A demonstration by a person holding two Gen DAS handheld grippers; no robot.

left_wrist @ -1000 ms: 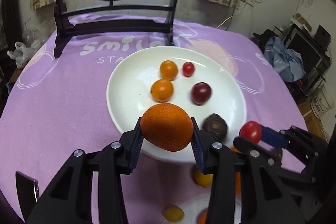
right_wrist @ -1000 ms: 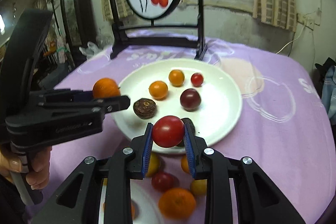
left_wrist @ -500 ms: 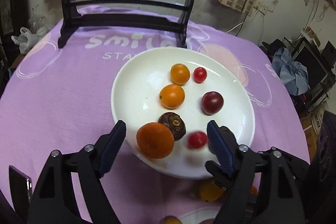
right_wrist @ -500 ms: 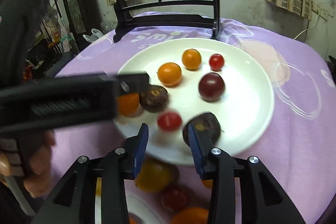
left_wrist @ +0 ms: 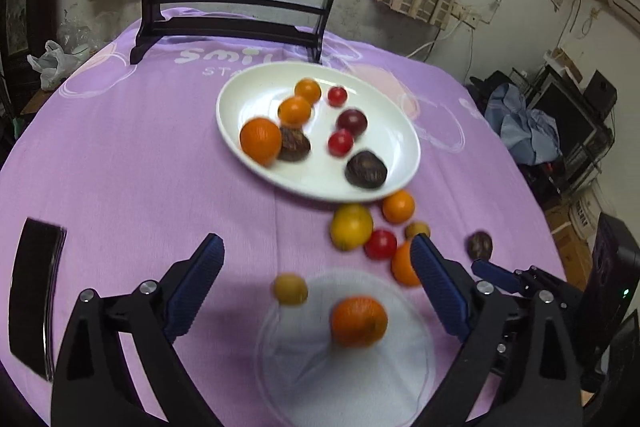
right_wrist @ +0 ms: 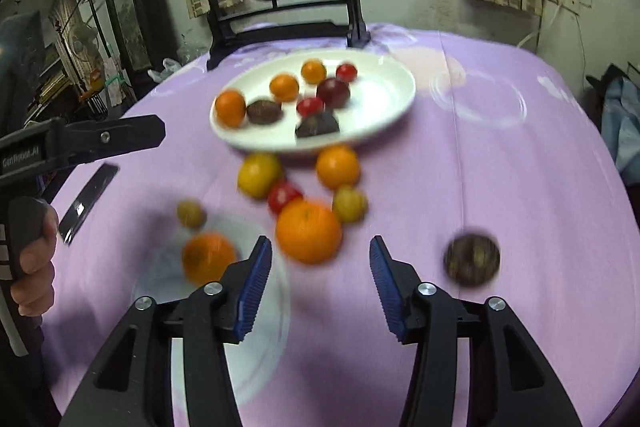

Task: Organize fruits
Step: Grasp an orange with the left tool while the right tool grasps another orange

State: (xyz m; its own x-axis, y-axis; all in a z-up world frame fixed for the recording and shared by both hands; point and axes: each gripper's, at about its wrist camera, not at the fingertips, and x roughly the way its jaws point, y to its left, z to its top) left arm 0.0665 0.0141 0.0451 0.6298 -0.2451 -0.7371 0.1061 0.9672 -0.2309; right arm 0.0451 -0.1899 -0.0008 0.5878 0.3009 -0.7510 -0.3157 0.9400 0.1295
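Left gripper [left_wrist: 316, 275], black with blue pads, is seen just opened and empty; eight fruits are counted on the round white plate [left_wrist: 240, 95]; several remain on the purple cloth [left_wrist: 132, 167]; right gripper [right_wrist: 320, 287] likewise parted, empty.

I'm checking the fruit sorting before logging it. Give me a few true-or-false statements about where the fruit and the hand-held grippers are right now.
1. The left hand-held gripper holds an orange. False: its jaws, just opened, are empty.
2. The white plate holds eight fruits. True.
3. All fruit is on the plate. False: several pieces lie on the purple tablecloth.
4. The right hand-held gripper holds nothing. True; its jaws have just been opening.
5. A dark fruit lies alone, right of the right gripper. True.
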